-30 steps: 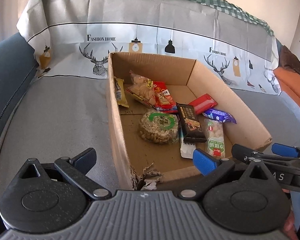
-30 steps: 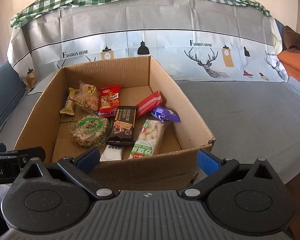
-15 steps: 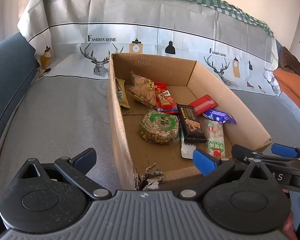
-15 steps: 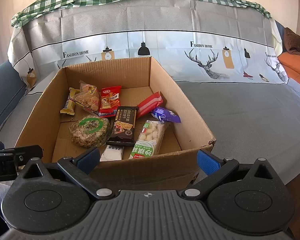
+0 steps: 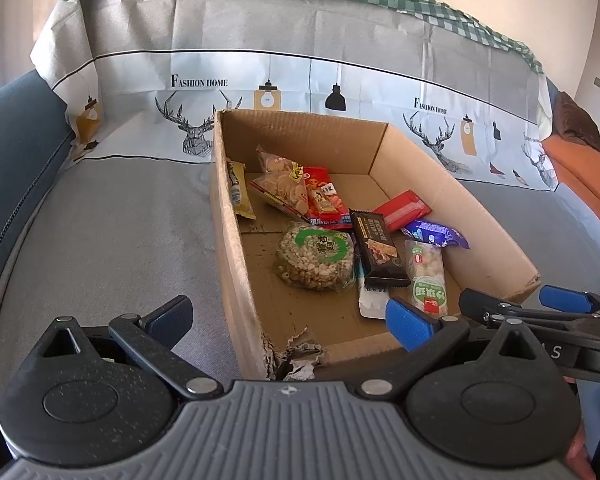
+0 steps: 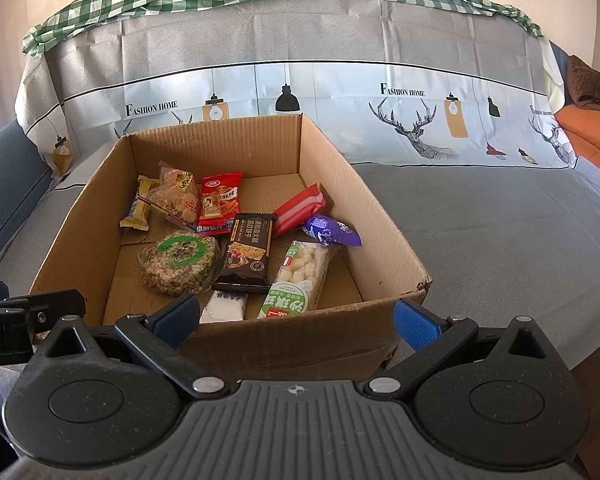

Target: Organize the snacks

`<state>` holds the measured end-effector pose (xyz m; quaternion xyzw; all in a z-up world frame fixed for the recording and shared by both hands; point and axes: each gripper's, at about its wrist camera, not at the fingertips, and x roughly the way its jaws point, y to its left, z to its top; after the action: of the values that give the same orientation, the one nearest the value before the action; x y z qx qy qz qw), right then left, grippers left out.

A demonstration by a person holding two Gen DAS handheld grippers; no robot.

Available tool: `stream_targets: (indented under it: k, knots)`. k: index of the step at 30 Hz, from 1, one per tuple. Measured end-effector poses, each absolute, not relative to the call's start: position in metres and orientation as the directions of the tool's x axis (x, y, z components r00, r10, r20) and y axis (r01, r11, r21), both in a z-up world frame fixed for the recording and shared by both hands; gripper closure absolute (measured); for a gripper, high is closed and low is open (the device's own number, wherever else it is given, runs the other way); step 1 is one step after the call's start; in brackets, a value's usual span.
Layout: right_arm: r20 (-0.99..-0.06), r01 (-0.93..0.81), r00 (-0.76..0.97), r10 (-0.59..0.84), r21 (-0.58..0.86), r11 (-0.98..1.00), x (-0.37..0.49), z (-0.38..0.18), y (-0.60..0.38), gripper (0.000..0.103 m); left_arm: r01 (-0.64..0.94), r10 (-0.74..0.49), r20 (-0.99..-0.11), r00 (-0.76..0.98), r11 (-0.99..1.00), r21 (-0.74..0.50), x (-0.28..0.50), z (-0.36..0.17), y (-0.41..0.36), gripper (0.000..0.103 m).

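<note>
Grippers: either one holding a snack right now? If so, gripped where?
Nothing held. Left gripper and right gripper are both open and empty at the near edge of the cardboard box; the snacks lie inside.

1. The left gripper (image 5: 288,318) is level, its two blue-tipped fingers (image 5: 406,320) spread wide with nothing between them.
2. The right gripper (image 6: 296,320) is also level, fingers (image 6: 414,326) spread wide and holding nothing.
3. In the left wrist view the right gripper sits just to the right, side by side with the left.
4. Part of a hand (image 5: 580,446) shows at that view's lower right edge.
</note>
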<state>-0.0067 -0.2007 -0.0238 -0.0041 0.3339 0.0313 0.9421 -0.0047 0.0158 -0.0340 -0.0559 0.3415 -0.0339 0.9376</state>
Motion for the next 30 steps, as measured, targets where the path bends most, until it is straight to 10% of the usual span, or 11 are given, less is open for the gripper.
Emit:
stream_targets:
  k: [30]
  knots:
    - [-0.616,-0.065,0.784,0.07,0.032,0.997,-0.0091,-0.0189,-0.2015,0.001,0.044,-0.121,-0.626,0.77,0.99,-0.137,-0.0029,-0.0345,0.0112,0.001]
